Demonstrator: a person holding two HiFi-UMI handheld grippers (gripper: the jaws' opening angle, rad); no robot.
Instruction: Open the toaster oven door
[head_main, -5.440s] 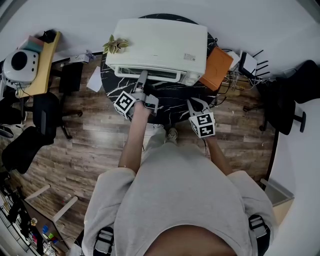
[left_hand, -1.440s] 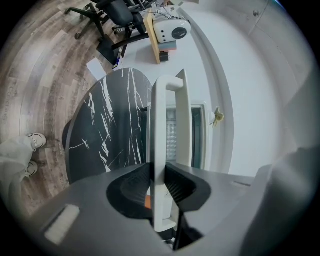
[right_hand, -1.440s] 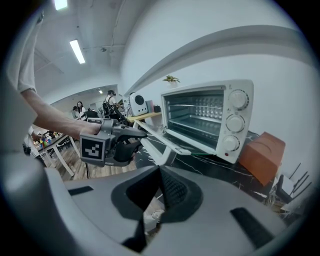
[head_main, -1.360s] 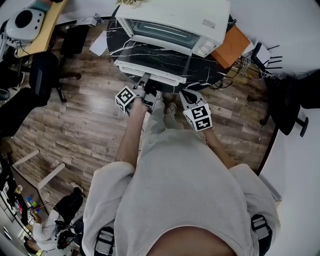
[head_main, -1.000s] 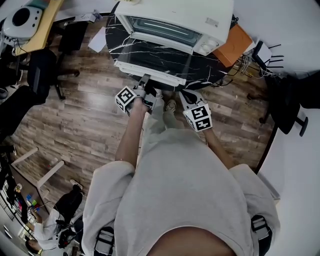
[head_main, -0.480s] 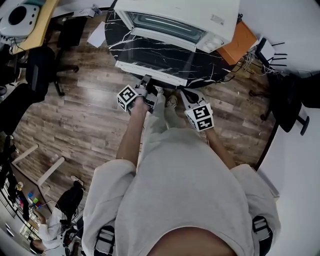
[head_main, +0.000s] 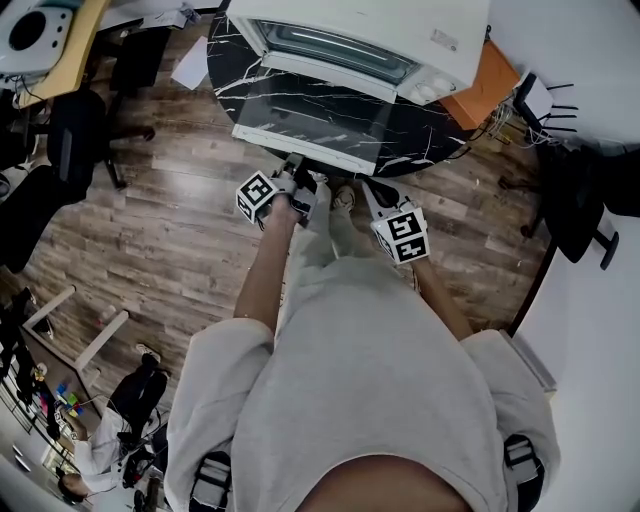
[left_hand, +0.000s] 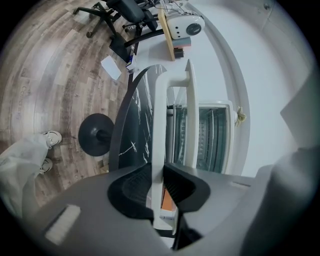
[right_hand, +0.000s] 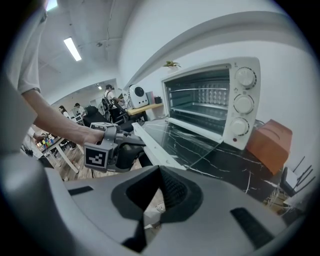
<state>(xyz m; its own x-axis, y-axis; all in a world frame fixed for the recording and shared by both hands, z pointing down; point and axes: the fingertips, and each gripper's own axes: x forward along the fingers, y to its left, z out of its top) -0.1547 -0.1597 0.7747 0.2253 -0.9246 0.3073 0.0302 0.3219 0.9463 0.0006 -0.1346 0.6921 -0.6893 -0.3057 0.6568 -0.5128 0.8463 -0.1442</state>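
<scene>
The white toaster oven (head_main: 400, 25) stands on a round black marble table (head_main: 440, 130). Its glass door (head_main: 310, 110) is swung down and lies about level. My left gripper (head_main: 292, 162) is shut on the door's white handle (left_hand: 159, 115), and the bar runs straight between the pads (left_hand: 177, 187). In the right gripper view the open oven (right_hand: 215, 100), its racks, the lowered door (right_hand: 185, 140) and the left gripper (right_hand: 125, 150) all show. My right gripper (head_main: 368, 186) hangs just right of the handle, below the table edge. It is shut and holds nothing (right_hand: 159, 171).
An orange box (head_main: 480, 85) sits right of the oven, with a router (head_main: 535, 100) beyond it. Office chairs (head_main: 70, 130) stand on the wooden floor at the left. The table's round base (left_hand: 97, 135) and the person's shoe (left_hand: 50, 137) lie under the door.
Several seconds ago the door was shut with the left gripper at its handle; it now hangs open. Over the last second the door and both grippers have barely moved.
</scene>
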